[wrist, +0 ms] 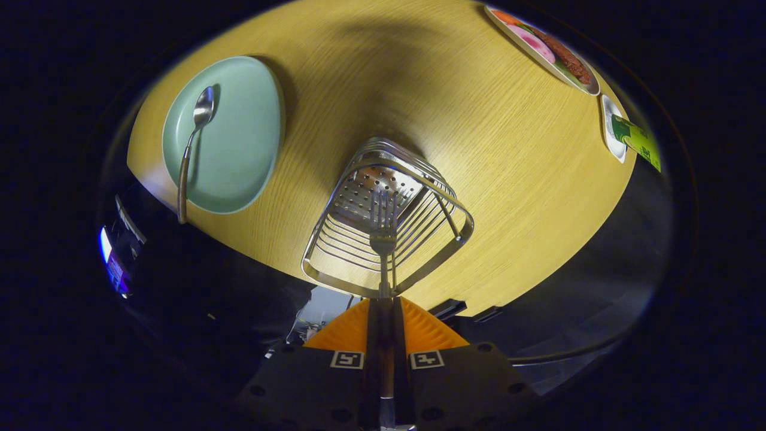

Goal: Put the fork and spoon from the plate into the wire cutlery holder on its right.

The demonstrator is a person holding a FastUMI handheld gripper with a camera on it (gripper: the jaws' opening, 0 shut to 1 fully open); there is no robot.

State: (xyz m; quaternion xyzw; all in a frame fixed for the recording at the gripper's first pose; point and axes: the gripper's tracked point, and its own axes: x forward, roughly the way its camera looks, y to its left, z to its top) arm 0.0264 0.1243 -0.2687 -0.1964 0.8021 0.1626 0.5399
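Observation:
My gripper (pixel 383 305) is shut on the fork (pixel 383 230), whose handle runs between the two fingers. The fork points tines-first down into the mouth of the wire cutlery holder (pixel 446 200), which stands on the round wooden table straight ahead of the fingers. The holder has a perforated metal bottom, and the tines hang above it. Left of the holder lies a pale green plate (pixel 242 137). A spoon (pixel 192 140) with a brown handle rests on the plate, bowl away from me and handle sticking out over the plate's near rim.
On the wooden table (pixel 508 155), far to the right beyond the holder, sits a plate of food (pixel 547 51) and a small white dish with a green packet (pixel 628 134). The table's near edge curves just below the holder, with dark floor beyond it.

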